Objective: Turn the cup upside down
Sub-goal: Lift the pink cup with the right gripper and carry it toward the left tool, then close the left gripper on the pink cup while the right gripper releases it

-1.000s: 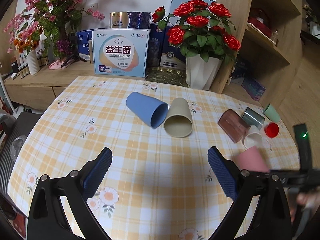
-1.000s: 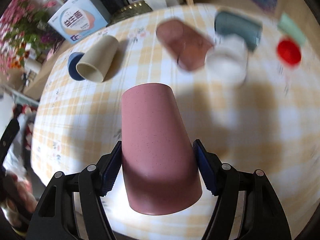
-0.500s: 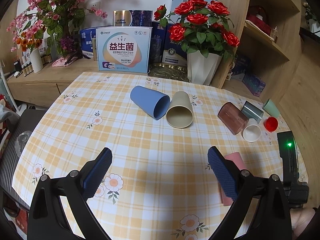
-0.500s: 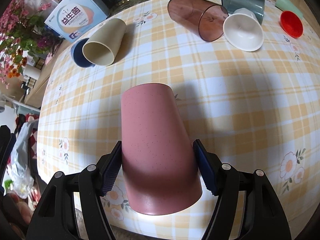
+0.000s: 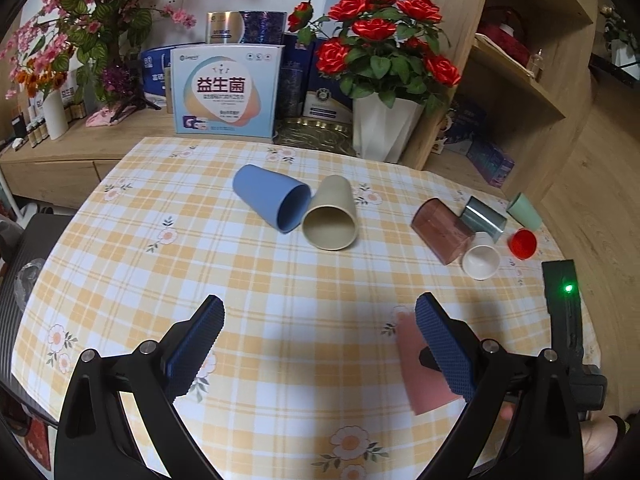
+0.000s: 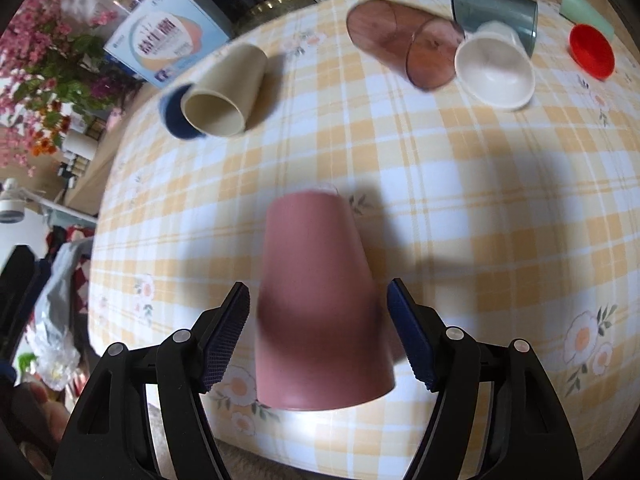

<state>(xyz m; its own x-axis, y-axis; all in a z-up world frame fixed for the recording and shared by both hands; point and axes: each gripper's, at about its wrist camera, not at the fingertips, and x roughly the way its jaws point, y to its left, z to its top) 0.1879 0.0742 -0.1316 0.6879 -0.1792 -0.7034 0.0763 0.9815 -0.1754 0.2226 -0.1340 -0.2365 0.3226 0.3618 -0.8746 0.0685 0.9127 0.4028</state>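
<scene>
A pink cup (image 6: 320, 300) stands upside down on the checked tablecloth (image 6: 460, 200), wide rim nearest the camera, slightly blurred. My right gripper (image 6: 318, 332) is open around it, with a gap between each pad and the cup wall. In the left wrist view the pink cup (image 5: 420, 376) shows at the lower right, partly behind my right finger (image 5: 444, 352). My left gripper (image 5: 316, 348) is open and empty above the table's near side.
A blue cup (image 5: 268, 196) and a beige cup (image 5: 332, 216) lie on their sides mid-table. A brown clear cup (image 5: 440, 228), grey cup (image 5: 482, 216), white cup (image 5: 480, 258), red cup (image 5: 522, 242) and green cup (image 5: 524, 210) lie at the right. Boxes and flower vases stand behind.
My right gripper has opened and let go of the pink cup, which now stands mouth down on the table. The left gripper has barely moved.
</scene>
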